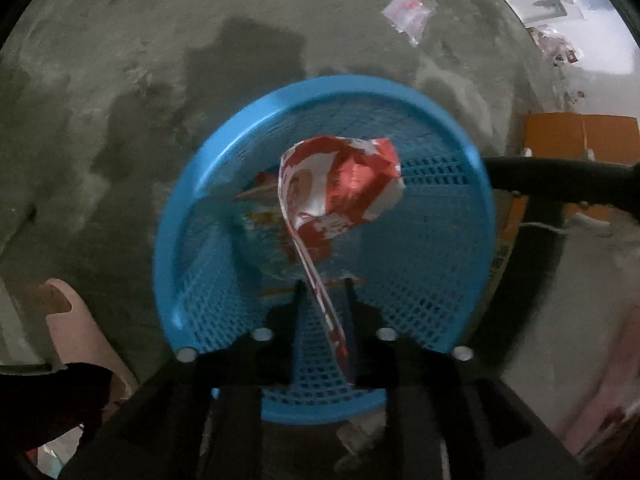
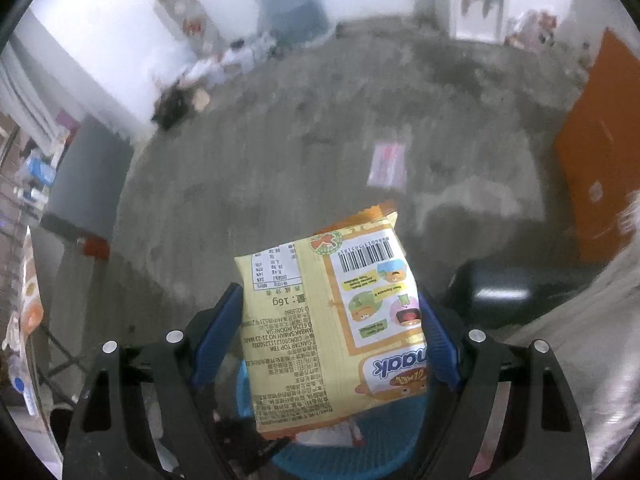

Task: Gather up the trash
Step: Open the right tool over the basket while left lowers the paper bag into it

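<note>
My left gripper (image 1: 325, 292) is shut on the thin tail of a crumpled red and white wrapper (image 1: 340, 188), which hangs over the open mouth of a blue mesh basket (image 1: 440, 264). Other wrappers lie in the basket's bottom. My right gripper (image 2: 330, 304) is shut on a yellow snack packet (image 2: 332, 332) with a barcode, held between the blue pads (image 2: 218, 332) above the blue basket's rim (image 2: 384, 456). A clear red-printed wrapper (image 1: 408, 14) lies on the concrete floor beyond the basket; it also shows in the right wrist view (image 2: 387, 164).
A black bar (image 1: 560, 184) crosses at the right beside an orange panel (image 1: 560, 132). A pink tube (image 1: 76, 328) lies at the lower left. The right wrist view shows an orange board (image 2: 600, 152), a black object (image 2: 500, 292), a water jug (image 2: 292, 4) and a grey cabinet (image 2: 84, 176).
</note>
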Motion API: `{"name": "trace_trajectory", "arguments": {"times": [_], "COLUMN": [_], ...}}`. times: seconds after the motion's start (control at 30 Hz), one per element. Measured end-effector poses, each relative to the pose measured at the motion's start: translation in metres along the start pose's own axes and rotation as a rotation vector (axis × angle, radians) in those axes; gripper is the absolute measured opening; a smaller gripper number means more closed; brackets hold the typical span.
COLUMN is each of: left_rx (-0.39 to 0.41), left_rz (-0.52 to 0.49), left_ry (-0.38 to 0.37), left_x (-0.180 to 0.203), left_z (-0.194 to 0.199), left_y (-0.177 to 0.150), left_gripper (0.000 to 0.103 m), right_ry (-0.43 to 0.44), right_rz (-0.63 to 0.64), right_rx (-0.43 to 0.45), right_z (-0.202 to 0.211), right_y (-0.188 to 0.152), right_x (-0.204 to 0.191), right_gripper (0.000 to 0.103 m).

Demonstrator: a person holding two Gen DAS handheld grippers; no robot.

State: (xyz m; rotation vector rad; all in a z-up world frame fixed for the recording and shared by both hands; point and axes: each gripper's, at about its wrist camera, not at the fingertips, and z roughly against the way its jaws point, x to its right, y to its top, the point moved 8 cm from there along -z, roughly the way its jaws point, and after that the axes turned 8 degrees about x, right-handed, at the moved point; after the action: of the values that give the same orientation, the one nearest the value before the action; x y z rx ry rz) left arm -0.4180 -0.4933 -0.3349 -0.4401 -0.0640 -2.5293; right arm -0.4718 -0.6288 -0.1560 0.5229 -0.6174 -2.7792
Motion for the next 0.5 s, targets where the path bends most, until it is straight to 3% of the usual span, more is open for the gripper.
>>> {"name": "trace_trajectory", "arguments": {"times": [0.07,0.3,0.4,0.5], "left_rx": [0.023,0.196,0.288,0.358], "left_rz": [0.028,0.182,0.198,0.201], "left_ry": [0.005,-0.042,-0.020,-0.007], "left_x": [-0.012,-0.048,-0.057,-0.061], "left_z": [0.008,0.062,0.089,0.107], "left_y": [0.000,0.012,0.019,0.024], "left_gripper": [0.036,0.044,0.044,0.046], "right_ry": [0.014,0.028,-0.006,-0.027], "right_rz": [0.040,0.197,0.252,0.353], "right_rx": [-0.117,-0.454,-0.584,-0.642], "right_z": [-0.017,-0.060,-0.073,-0.076], "right_y": [-0.018,-0.088,-0.117,-0.136], "right_x": [-0.009,-0.031,-0.030,-0.036], "right_gripper": [0.079,0.081,0.084,0.084]}}
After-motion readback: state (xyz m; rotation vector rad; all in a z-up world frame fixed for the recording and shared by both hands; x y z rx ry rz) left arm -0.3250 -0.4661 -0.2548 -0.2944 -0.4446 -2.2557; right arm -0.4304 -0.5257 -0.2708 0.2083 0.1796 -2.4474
